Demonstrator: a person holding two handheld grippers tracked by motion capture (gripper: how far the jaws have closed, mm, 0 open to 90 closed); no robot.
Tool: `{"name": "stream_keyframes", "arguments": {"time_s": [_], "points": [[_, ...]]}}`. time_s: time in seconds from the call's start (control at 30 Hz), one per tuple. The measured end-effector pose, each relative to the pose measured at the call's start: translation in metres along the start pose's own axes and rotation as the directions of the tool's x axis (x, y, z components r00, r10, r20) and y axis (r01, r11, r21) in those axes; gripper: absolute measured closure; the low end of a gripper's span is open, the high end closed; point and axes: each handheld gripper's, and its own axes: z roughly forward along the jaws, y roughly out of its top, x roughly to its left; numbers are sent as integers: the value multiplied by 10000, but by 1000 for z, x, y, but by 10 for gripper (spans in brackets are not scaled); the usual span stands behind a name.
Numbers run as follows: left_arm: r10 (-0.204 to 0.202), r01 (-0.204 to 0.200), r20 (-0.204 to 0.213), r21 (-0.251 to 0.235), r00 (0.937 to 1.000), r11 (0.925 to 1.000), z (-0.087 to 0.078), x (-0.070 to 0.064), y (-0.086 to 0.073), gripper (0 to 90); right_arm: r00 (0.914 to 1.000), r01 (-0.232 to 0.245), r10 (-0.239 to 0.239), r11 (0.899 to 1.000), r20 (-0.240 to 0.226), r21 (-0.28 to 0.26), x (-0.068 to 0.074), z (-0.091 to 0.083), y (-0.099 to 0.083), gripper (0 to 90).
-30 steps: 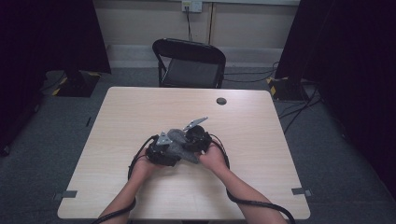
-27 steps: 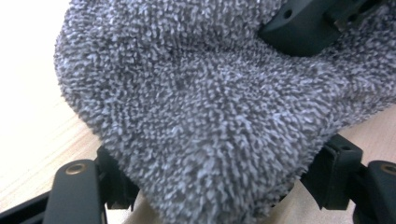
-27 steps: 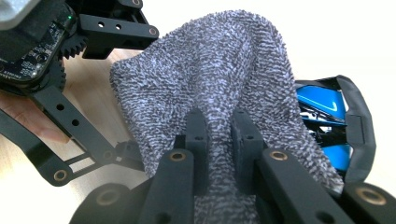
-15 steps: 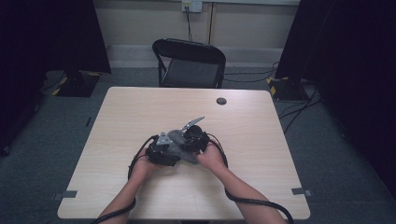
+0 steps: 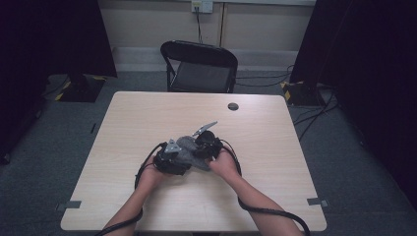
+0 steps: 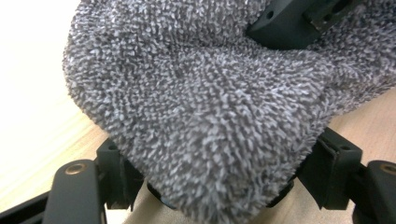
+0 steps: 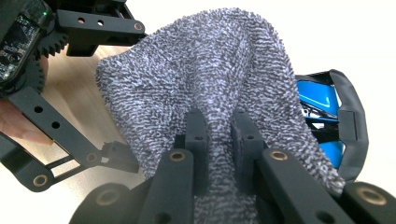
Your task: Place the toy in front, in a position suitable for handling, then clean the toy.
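A grey fuzzy cloth (image 5: 186,147) is bunched between my two grippers at the middle of the table. My right gripper (image 7: 219,126) is shut on a raised fold of the cloth (image 7: 210,70), with the jaws pinched close together. The cloth (image 6: 210,116) drapes over and between the jaws of my left gripper (image 6: 219,168), which stand wide apart. In the high view the left gripper (image 5: 172,160) and right gripper (image 5: 206,142) sit close together, each held by a hand.
The wooden table (image 5: 147,113) has a small round black cap (image 5: 233,106) near its far edge. A black folding chair (image 5: 199,64) stands behind the table. Black cables trail off the near edge. Dark curtains hang on both sides.
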Motion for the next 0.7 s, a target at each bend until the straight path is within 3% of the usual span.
{"name": "stream_keyframes", "arguments": {"time_s": [0.3, 0.7], "points": [[1, -1, -1, 0, 10000, 10000, 0, 0, 0, 258, 9999, -149, 149, 9999, 58, -68, -3, -1, -1, 803], [-1, 1, 7, -1, 10000, 10000, 0, 0, 0, 258, 9953, -885, 891, 9959, 374, -179, -27, -6, -5, 802]]}}
